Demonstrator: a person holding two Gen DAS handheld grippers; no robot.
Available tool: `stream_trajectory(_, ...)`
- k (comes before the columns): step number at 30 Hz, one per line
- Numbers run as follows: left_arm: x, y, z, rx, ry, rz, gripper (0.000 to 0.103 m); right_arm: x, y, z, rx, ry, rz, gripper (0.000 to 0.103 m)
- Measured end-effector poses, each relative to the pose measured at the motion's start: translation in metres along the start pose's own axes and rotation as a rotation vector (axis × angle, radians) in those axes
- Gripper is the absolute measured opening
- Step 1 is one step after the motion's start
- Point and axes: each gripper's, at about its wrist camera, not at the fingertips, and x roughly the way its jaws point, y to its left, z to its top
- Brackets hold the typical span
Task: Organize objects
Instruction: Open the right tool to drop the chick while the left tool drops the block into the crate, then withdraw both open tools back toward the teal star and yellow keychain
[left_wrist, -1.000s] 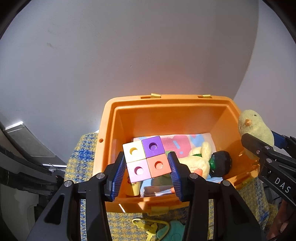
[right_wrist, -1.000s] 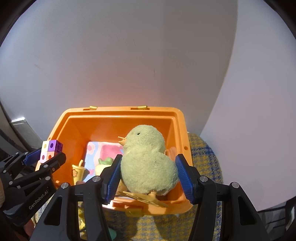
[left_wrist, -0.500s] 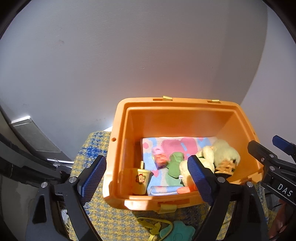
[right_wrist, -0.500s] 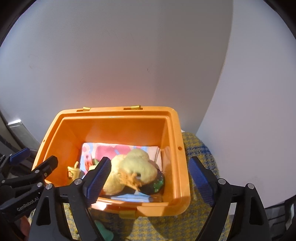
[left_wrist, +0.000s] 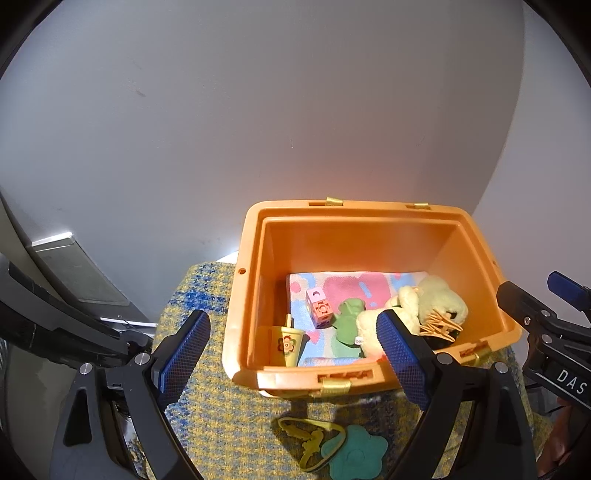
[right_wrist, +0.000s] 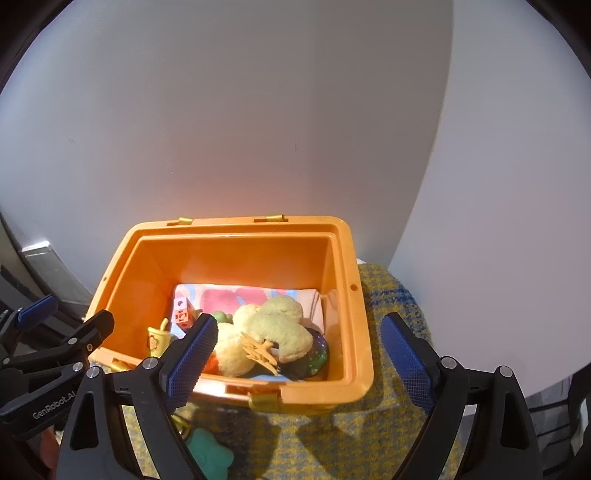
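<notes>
An orange bin (left_wrist: 369, 210) stands on a yellow-blue woven cloth against the wall. In it, on a patterned towel (left_wrist: 351, 288), lie a pink block cluster (left_wrist: 319, 310), a green toy (left_wrist: 347, 314), a yellow cup (left_wrist: 286, 345) and a yellow chick plush (left_wrist: 439, 299). My left gripper (left_wrist: 291, 315) hangs open above the bin's near left side, holding nothing. The jaws of my right gripper (right_wrist: 299, 319) are opening over the bin (right_wrist: 354, 295), with nothing between them. Below it the chick (right_wrist: 284, 325) lies on its side, beside a cream plush and a dark ball (right_wrist: 314, 354).
A yellow key toy (left_wrist: 310, 439) and a teal flower shape (left_wrist: 356, 454) lie on the woven cloth in front of the bin. A white wall rises close behind. Grey and black furniture (left_wrist: 74, 269) sits at the left. The other gripper (left_wrist: 546, 325) shows at the right edge.
Both grippers have opened. The block cluster left the left jaws and the chick left the right jaws; both now lie in the bin. Both grippers have drawn up and back.
</notes>
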Motion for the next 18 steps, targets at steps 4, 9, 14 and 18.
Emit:
stream_trajectory(4, -0.009, -0.002, -0.008, 0.006, -0.008, 0.001, 0.092, -0.011, -0.002, -0.007, 0.002, -0.007, 0.000, 0.092)
stream_trajectory(9, -0.019, -0.004, -0.019, 0.014, -0.015, 0.000, 0.092, -0.017, -0.005, -0.017, 0.007, -0.002, 0.006, 0.092)
stream_trajectory(14, -0.024, -0.005, -0.030, 0.020, -0.010, 0.005, 0.092, -0.019, -0.006, -0.030, 0.007, 0.007, 0.013, 0.092)
stream_trajectory(18, -0.026, -0.006, -0.042, 0.018, 0.003, 0.004, 0.092, -0.019, -0.007, -0.041, 0.008, 0.016, 0.015, 0.092)
